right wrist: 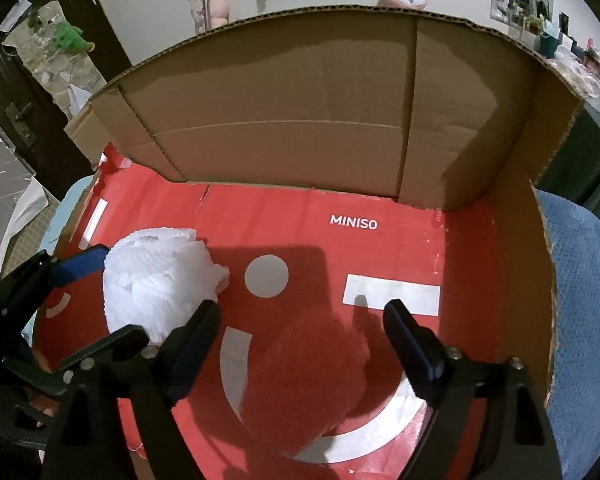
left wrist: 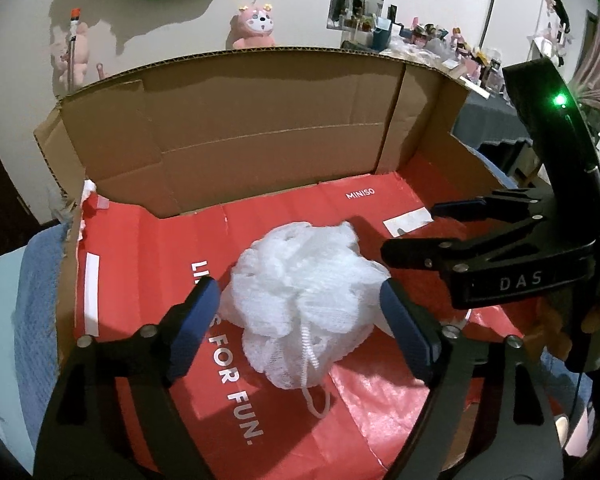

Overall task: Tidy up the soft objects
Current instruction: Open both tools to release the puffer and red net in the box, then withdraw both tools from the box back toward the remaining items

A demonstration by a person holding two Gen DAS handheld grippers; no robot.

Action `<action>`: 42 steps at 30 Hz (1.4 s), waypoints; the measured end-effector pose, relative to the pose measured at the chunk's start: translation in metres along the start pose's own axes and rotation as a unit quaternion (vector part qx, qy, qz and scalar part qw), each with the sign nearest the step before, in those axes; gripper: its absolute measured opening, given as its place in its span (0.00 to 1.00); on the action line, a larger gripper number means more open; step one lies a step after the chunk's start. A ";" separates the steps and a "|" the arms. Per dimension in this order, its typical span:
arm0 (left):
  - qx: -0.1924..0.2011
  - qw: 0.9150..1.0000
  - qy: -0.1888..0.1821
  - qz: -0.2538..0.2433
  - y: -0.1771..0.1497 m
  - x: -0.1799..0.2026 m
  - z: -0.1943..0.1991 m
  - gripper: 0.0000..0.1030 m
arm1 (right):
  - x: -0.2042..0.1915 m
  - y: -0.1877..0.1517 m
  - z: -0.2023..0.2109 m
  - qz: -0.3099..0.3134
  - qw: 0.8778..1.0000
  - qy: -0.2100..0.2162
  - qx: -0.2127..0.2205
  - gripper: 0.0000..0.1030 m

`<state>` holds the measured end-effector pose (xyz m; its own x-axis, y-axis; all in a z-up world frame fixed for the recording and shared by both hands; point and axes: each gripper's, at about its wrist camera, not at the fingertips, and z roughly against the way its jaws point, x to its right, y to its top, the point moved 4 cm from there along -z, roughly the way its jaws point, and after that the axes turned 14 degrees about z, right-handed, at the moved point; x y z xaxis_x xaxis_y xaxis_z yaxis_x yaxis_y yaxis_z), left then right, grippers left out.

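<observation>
A white mesh bath pouf [left wrist: 304, 300] lies on the red MINISO sheet [left wrist: 172, 248] that lines the floor of a cardboard box. My left gripper [left wrist: 300, 316] is open, one finger on each side of the pouf, with a small gap on the left. The pouf also shows in the right wrist view [right wrist: 160, 284]. A red mesh pouf [right wrist: 308, 380] lies on the red sheet below and between the fingers of my right gripper [right wrist: 300, 320], which is open and above it. The right gripper also shows in the left wrist view [left wrist: 416, 232], open, to the right of the white pouf.
The cardboard box [right wrist: 300, 112] has a tall back wall and lower side walls. It stands on a blue towel [right wrist: 584, 300]. Pink plush toys [left wrist: 256, 28] hang on the wall behind. A cluttered table [left wrist: 440, 44] stands at the far right.
</observation>
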<state>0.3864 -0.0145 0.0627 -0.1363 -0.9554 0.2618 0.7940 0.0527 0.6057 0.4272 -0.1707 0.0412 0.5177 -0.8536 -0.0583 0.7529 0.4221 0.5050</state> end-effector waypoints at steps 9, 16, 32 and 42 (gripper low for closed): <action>0.005 1.000 0.003 -0.003 -0.004 0.000 0.002 0.87 | 0.000 -0.001 0.003 -0.001 1.000 -0.007 0.004 0.89; 0.009 1.000 -0.002 0.000 -0.005 0.000 0.006 0.87 | -0.003 0.002 0.006 -0.004 1.000 -0.008 0.011 0.89; 0.082 0.997 -0.006 0.002 -0.010 0.017 0.089 0.99 | -0.032 -0.008 0.100 0.020 0.994 -0.042 0.094 0.98; 0.183 0.983 -0.002 -0.013 -0.050 0.037 0.190 1.00 | -0.078 -0.052 0.205 0.051 0.974 -0.092 0.199 1.00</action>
<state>0.2291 0.0029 0.1848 -0.1554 -0.9570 0.2451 0.5237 0.1306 0.8418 0.2647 -0.1889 0.1964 0.4728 -0.8689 0.1466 0.4652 0.3874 0.7959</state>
